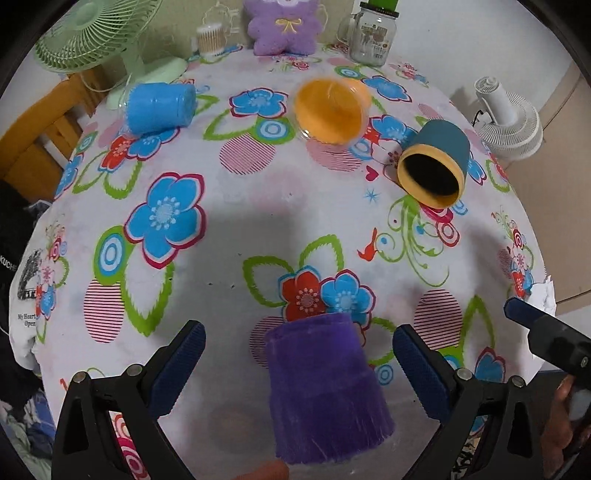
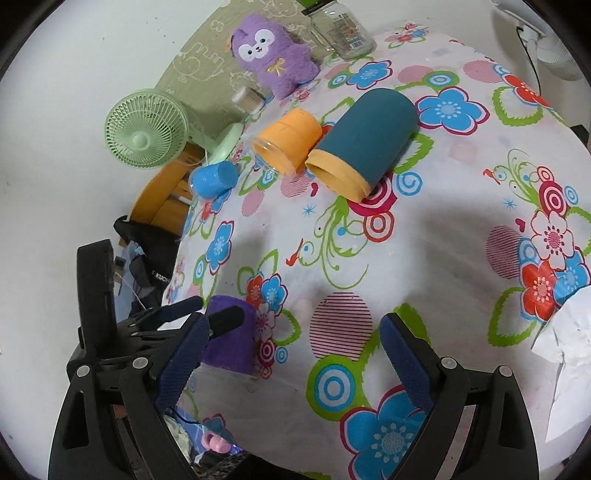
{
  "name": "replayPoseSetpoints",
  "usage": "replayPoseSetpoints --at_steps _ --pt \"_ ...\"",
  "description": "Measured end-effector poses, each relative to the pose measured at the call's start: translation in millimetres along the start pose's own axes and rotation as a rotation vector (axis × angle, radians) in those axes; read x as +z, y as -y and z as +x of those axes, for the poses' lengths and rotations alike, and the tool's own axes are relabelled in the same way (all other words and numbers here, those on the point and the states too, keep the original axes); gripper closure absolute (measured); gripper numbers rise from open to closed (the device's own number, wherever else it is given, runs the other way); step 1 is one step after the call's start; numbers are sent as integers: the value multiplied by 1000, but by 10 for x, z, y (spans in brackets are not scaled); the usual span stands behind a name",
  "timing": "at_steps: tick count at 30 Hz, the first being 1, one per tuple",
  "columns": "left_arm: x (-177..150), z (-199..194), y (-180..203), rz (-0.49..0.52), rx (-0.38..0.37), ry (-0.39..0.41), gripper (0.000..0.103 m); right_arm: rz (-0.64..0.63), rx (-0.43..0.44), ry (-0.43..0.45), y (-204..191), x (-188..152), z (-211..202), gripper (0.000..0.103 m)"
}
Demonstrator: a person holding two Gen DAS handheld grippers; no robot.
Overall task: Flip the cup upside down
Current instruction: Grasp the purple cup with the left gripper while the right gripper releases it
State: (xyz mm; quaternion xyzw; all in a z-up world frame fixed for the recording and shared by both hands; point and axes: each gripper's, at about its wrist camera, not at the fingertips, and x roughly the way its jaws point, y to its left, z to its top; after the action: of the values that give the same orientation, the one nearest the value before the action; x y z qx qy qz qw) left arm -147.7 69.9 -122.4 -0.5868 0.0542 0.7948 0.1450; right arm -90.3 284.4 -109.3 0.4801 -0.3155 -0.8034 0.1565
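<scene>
A purple cup (image 1: 327,387) stands upside down on the flowered tablecloth between the fingers of my left gripper (image 1: 299,354), which is open with gaps on both sides. The cup also shows in the right wrist view (image 2: 234,339) at the table's left edge, with the left gripper's fingertips (image 2: 225,319) around it. My right gripper (image 2: 291,339) is open and empty over the cloth. A blue cup (image 1: 159,107), an orange cup (image 1: 330,110) and a teal cup with a yellow rim (image 1: 434,162) lie on their sides farther back.
A green fan (image 1: 99,40), a purple plush toy (image 1: 282,26), a glass jar (image 1: 373,37) and a cotton swab box (image 1: 210,38) stand along the back. A white fan (image 1: 506,118) sits beyond the right edge. Crumpled white paper (image 2: 565,350) lies at the right.
</scene>
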Motion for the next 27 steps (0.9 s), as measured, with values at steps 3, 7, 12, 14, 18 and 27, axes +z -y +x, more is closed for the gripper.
replayPoseSetpoints --at_steps 3,7,12,14,18,27 --pt "5 44 -9 -13 -3 -23 15 1 6 -6 11 6 29 8" --pt "0 110 -1 -1 8 -54 35 6 11 -6 26 1 27 8" --pt "-50 60 10 2 19 -45 45 2 13 -2 9 -5 12 8" --pt "-69 13 13 -1 15 -26 45 -3 14 -3 -6 -13 8 8" --pt "-97 -140 28 -14 -2 31 46 -15 20 -5 -59 -37 10 8" --pt "-163 -459 -8 -56 -2 150 46 -47 29 -6 -167 -96 -17 8"
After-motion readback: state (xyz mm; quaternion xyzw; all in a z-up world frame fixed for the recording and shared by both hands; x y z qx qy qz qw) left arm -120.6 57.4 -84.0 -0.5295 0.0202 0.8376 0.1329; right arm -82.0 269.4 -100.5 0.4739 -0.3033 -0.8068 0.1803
